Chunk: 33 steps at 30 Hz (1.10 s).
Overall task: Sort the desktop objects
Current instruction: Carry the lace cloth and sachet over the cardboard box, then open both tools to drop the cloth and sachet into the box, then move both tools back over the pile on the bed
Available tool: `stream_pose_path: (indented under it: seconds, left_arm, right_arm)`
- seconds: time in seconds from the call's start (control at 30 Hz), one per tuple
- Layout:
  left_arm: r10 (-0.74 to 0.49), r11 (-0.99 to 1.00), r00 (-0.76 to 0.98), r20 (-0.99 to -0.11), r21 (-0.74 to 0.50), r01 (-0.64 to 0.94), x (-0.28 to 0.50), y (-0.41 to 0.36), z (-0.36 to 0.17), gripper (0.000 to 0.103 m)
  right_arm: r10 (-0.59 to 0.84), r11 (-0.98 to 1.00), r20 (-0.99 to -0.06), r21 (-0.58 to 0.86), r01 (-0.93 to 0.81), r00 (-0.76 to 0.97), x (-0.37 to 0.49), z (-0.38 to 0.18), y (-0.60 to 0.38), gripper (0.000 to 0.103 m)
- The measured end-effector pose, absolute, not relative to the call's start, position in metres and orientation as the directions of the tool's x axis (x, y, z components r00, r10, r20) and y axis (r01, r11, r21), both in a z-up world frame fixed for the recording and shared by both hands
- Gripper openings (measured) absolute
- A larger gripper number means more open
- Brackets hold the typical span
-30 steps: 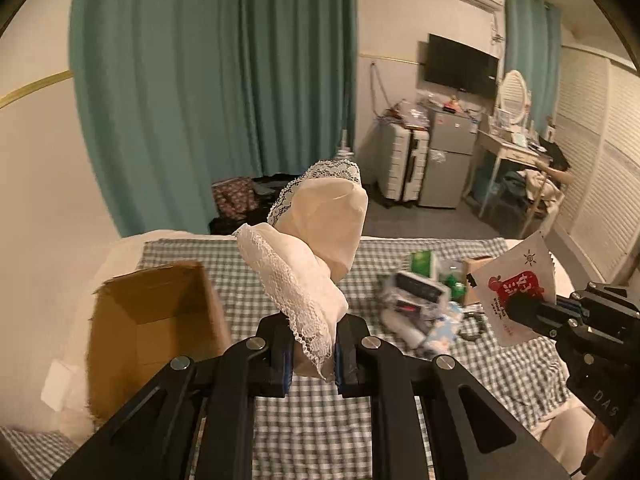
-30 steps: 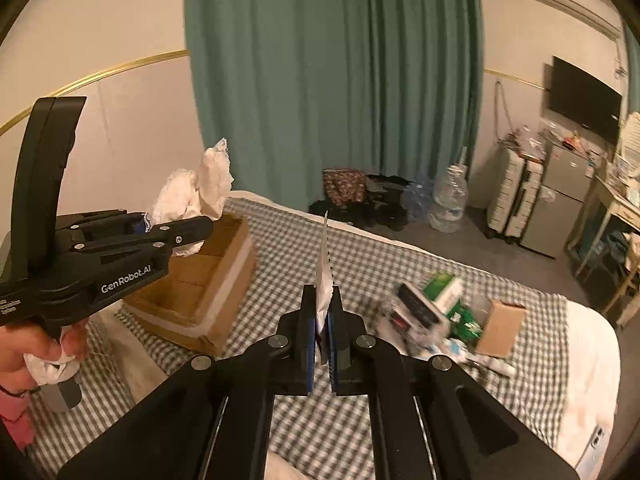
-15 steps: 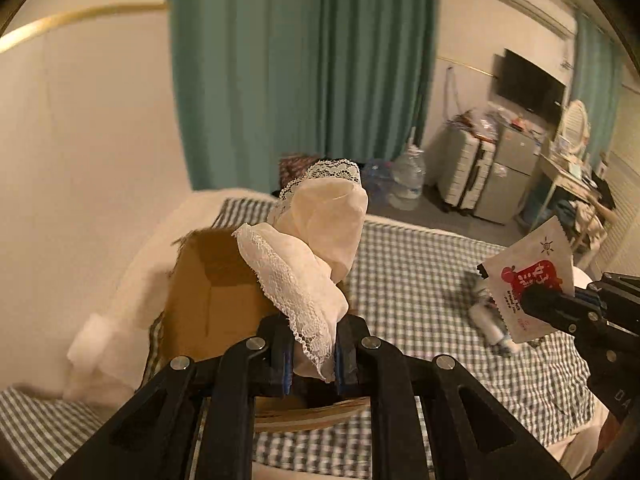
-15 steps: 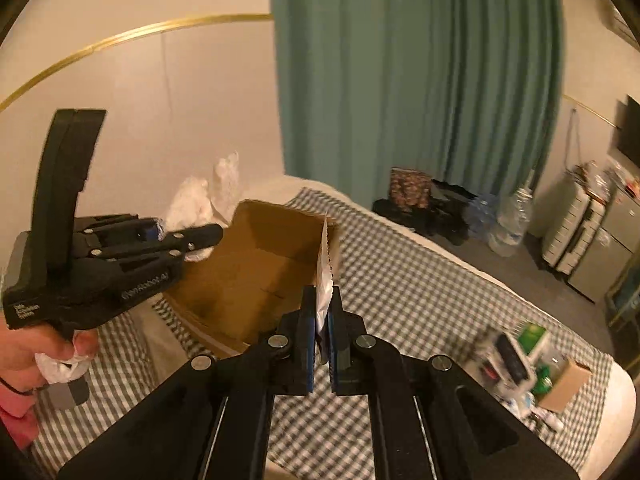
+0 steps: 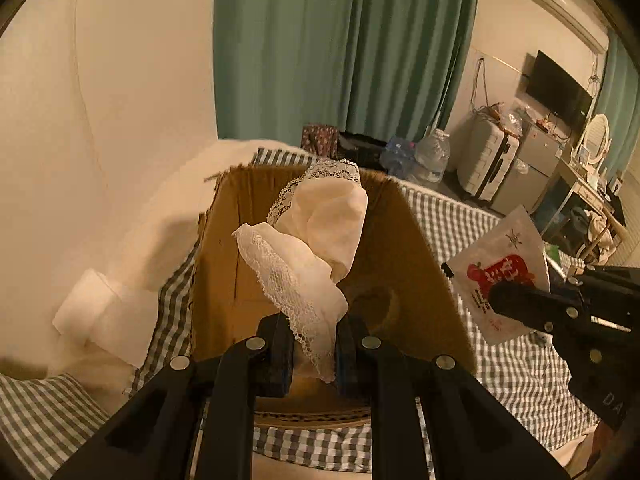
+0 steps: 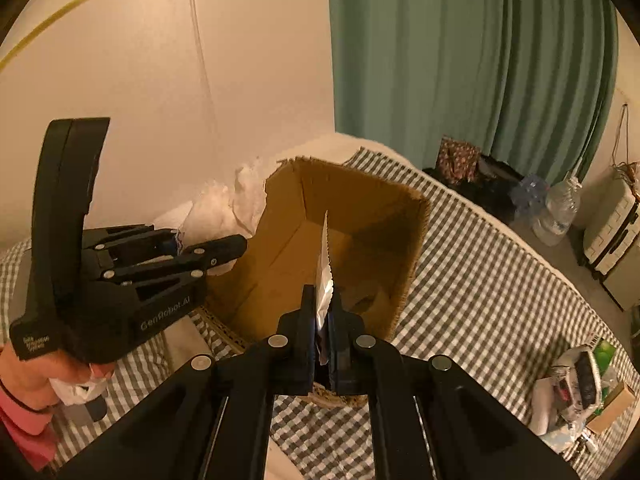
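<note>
My left gripper (image 5: 314, 354) is shut on a cream cloth with lace trim (image 5: 316, 240), held up over the open cardboard box (image 5: 224, 280). My right gripper (image 6: 323, 344) is shut on a flat white sachet (image 6: 323, 276), seen edge-on in the right wrist view, also above the box (image 6: 288, 240). In the left wrist view the sachet (image 5: 500, 272) shows red print at the right, clamped in the right gripper (image 5: 504, 300). The left gripper (image 6: 224, 250) appears at the left in the right wrist view, beside the box, the cloth (image 6: 212, 208) showing white behind it.
The box stands on a green checked cover (image 6: 480, 280) near the wall and teal curtain (image 5: 340, 48). A pile of small items (image 6: 580, 384) lies at the right. A white pillow (image 5: 100, 316) sits left of the box. A hand (image 6: 24, 372) holds the left gripper.
Both grippers swung left and down, from over the item pile to above the open box, which now fills the middle of both views. Cloth and sachet stay clamped.
</note>
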<state>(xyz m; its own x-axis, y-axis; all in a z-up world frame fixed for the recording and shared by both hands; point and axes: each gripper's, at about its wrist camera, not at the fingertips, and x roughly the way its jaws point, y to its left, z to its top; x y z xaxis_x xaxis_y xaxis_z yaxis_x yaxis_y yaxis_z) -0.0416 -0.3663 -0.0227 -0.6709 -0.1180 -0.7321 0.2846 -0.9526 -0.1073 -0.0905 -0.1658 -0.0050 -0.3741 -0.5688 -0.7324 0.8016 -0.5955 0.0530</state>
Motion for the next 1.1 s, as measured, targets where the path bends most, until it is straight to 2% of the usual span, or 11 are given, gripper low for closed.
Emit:
stream_pose_path:
  seconds: [0.23, 0.27, 0.3, 0.33, 0.4, 0.43, 0.47, 0.73, 0.93, 1.07, 1.1]
  left_arm:
    - [-0.105, -0.952, -0.66, -0.744, -0.116, 0.283, -0.043, -0.38, -0.045, 0.017]
    - [-0.107, -0.953, -0.661, -0.743, -0.112, 0.28, -0.043, -0.381, -0.045, 0.022]
    - [-0.11, -0.955, -0.66, -0.743, -0.106, 0.278, -0.043, -0.381, -0.045, 0.033]
    - [-0.116, -0.955, -0.659, -0.743, -0.1, 0.28, -0.044, -0.382, -0.045, 0.04]
    - [-0.129, -0.952, -0.662, -0.738, -0.094, 0.29, -0.042, -0.386, -0.046, 0.066]
    - [-0.128, -0.951, -0.664, -0.737, -0.1, 0.293, -0.041, -0.387, -0.046, 0.069]
    - [-0.126, -0.949, -0.665, -0.736, -0.105, 0.296, -0.041, -0.389, -0.046, 0.073]
    - [-0.134, -0.954, -0.68, -0.721, -0.093, 0.286, -0.035, -0.373, -0.034, 0.081]
    - [-0.108, -0.97, -0.703, -0.703, -0.08, 0.228, -0.032, -0.32, -0.007, 0.085]
    - [-0.067, -0.981, -0.717, -0.694, -0.087, 0.175, -0.029, -0.269, 0.006, 0.102]
    - [-0.061, -0.983, -0.72, -0.691, -0.084, 0.164, -0.029, -0.254, 0.008, 0.103]
  right_arm:
    - [-0.537, -0.606, -0.768, 0.064, 0.793, -0.349, -0.106, -0.033, -0.183, 0.005]
    - [-0.537, -0.61, -0.767, 0.064, 0.79, -0.352, -0.106, -0.035, -0.184, 0.005]
    - [-0.539, -0.615, -0.762, 0.064, 0.786, -0.36, -0.105, -0.034, -0.184, 0.005]
    - [-0.545, -0.621, -0.752, 0.066, 0.781, -0.371, -0.106, -0.034, -0.183, 0.009]
    - [-0.553, -0.637, -0.738, 0.074, 0.767, -0.388, -0.107, -0.032, -0.183, 0.027]
    - [-0.548, -0.65, -0.732, 0.069, 0.757, -0.404, -0.109, -0.031, -0.181, 0.044]
    - [-0.544, -0.662, -0.726, 0.062, 0.747, -0.422, -0.112, -0.029, -0.182, 0.055]
    - [-0.537, -0.719, -0.684, 0.066, 0.692, -0.493, -0.107, -0.007, -0.145, 0.055]
    - [-0.504, -0.755, -0.67, 0.035, 0.655, -0.546, -0.096, 0.001, -0.085, 0.056]
    - [-0.464, -0.794, -0.655, 0.008, 0.608, -0.596, -0.091, 0.01, -0.037, 0.056]
    - [-0.454, -0.806, -0.649, 0.006, 0.592, -0.611, -0.09, 0.013, -0.023, 0.057]
